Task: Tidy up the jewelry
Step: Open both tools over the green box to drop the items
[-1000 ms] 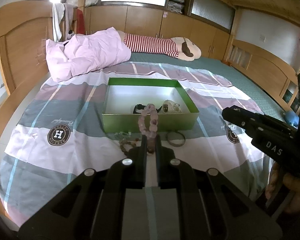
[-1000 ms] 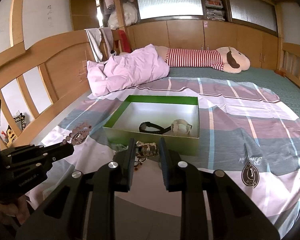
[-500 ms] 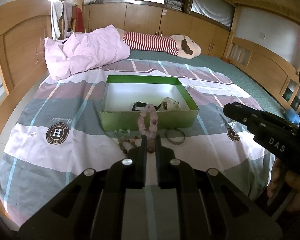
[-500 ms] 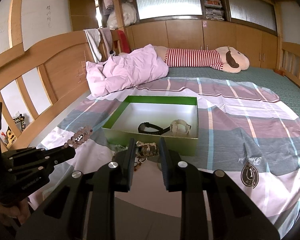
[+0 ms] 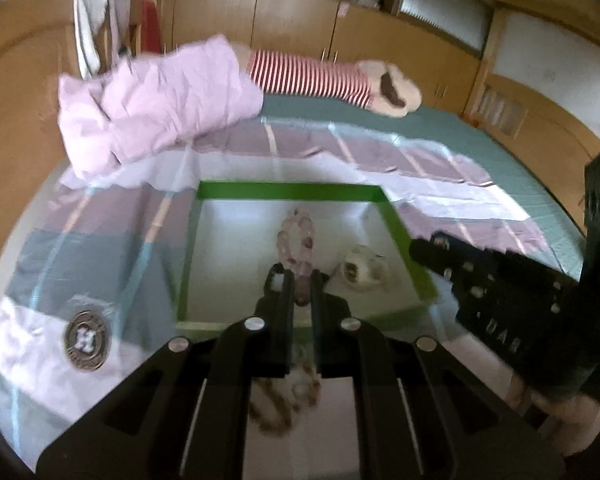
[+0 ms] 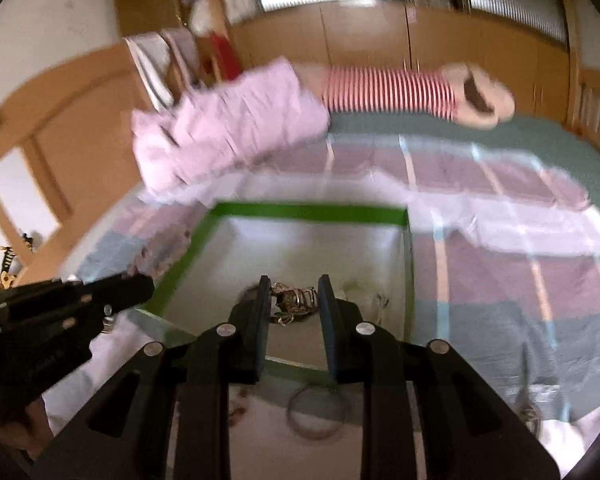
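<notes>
Left gripper [image 5: 298,280] is clamping a pink bead bracelet [image 5: 298,236], jaws nearly together, bracelet loop sticking up past the tips. It is hanging over the near half of the green box [image 5: 288,192], which is sitting on the bed, on the striped bedsheet [image 5: 100,236].

Right gripper [image 6: 294,296] is pinching a gold-coloured metal chain piece [image 6: 296,300] between its pads, jaws narrow. It is also hanging over the box's near edge, toward the box's right side; in the left wrist view it is showing beside the box's right wall.

Inside the box, near the right wall, a pale bead bracelet [image 5: 360,270] is lying on the white floor. Frames are blurred, so anything else in there is hard to tell.

On the sheet, just outside the box's near wall: a thin ring-shaped bangle [image 6: 316,412] and a brownish bead string [image 5: 272,412], both lying flat under the grippers.

Farther up the bed, a pink quilt [image 5: 160,100] is bunched toward the headboard side, with a striped plush toy [image 5: 328,76] lying along the far edge.
</notes>
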`<action>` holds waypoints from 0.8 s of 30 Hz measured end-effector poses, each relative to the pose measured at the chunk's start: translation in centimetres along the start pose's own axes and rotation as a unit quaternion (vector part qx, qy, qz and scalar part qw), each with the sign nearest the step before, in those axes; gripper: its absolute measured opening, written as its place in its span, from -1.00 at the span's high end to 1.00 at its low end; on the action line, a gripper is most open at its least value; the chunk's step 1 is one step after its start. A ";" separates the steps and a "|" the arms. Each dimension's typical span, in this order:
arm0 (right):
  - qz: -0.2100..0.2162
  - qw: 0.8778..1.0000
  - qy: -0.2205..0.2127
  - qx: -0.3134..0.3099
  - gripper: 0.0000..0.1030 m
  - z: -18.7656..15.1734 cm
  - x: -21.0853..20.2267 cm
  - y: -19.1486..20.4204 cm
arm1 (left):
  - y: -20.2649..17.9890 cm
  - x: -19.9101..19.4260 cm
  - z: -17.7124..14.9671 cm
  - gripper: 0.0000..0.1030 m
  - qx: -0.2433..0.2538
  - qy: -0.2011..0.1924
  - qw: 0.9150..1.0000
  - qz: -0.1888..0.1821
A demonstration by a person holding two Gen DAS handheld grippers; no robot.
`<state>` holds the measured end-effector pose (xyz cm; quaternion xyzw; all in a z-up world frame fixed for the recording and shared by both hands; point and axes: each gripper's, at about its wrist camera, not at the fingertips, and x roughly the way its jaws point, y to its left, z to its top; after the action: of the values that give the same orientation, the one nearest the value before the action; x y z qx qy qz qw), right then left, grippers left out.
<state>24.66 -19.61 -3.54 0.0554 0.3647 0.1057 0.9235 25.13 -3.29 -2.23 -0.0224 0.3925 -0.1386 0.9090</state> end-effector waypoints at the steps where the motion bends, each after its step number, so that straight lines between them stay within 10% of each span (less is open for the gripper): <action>1: -0.003 1.000 0.013 0.007 0.54 -0.1 1.7 -0.5 | 0.5 1.3 0.2 0.84 -0.006 0.011 1.000 0.005; 7: -0.029 0.998 0.055 0.001 0.53 -0.7 6.5 -0.9 | 3.2 7.2 -0.3 0.83 -0.047 0.062 0.997 0.019; 10: -0.028 0.998 0.050 0.005 0.32 -0.5 6.0 -0.9 | 3.0 7.0 0.1 -0.08 -0.043 0.050 0.998 0.021; 11: -0.027 0.999 0.043 0.008 0.31 -0.1 5.3 -1.0 | 2.8 6.2 0.4 -0.44 -0.037 0.036 0.998 0.024; 13: -0.021 1.000 -0.001 0.022 0.30 1.2 2.0 -1.3 | 2.2 2.9 1.5 -0.45 -0.017 -0.009 0.999 0.026; 17: 0.003 0.992 -0.116 0.043 -0.56 2.5 -7.2 -2.1 | 1.8 -6.4 1.9 -0.84 -0.003 -0.122 0.992 0.022; 24: 0.003 0.982 -0.185 0.031 -0.61 -2.2 -17.4 -2.5 | 1.7 -15.2 -4.2 -0.88 0.019 -0.182 0.982 0.052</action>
<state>11.16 -26.09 5.98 0.1038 0.1908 0.0846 0.9725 12.53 2.70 5.37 -0.0101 0.2185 -0.0924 0.9714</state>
